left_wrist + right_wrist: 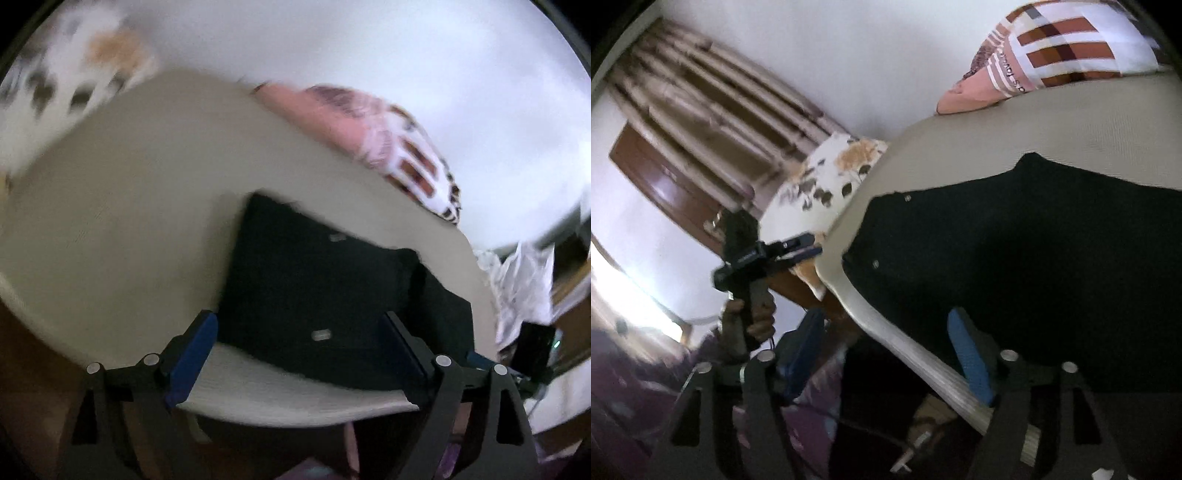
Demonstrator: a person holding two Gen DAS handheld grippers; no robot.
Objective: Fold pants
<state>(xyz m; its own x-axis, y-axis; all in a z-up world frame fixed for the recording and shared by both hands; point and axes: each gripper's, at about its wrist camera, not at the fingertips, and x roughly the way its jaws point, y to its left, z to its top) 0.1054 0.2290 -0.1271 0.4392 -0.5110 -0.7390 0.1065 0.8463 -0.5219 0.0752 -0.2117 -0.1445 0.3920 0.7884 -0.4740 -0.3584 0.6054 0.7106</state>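
Note:
Dark pants (314,280) lie flat on a beige bed sheet (129,206), close to the bed's near edge, with two small metal studs showing. My left gripper (299,354) is open above the pants' near edge, its blue pads on either side and nothing pressed between them. In the right wrist view the pants (1015,258) spread across the right half. There my right gripper (886,358) is open and straddles the bed's edge (923,358); one blue pad (971,362) is over the pants, the other off the bed. A hand (753,321) holds the left gripper (803,245) at the bed's side.
A pink patterned pillow (369,129) (1052,55) lies at the far side of the bed, and a floral pillow (831,177) at its corner. Striped curtains (701,92) and a brown wooden door (665,177) stand beyond. Crumpled white cloth (524,280) lies off the bed's right end.

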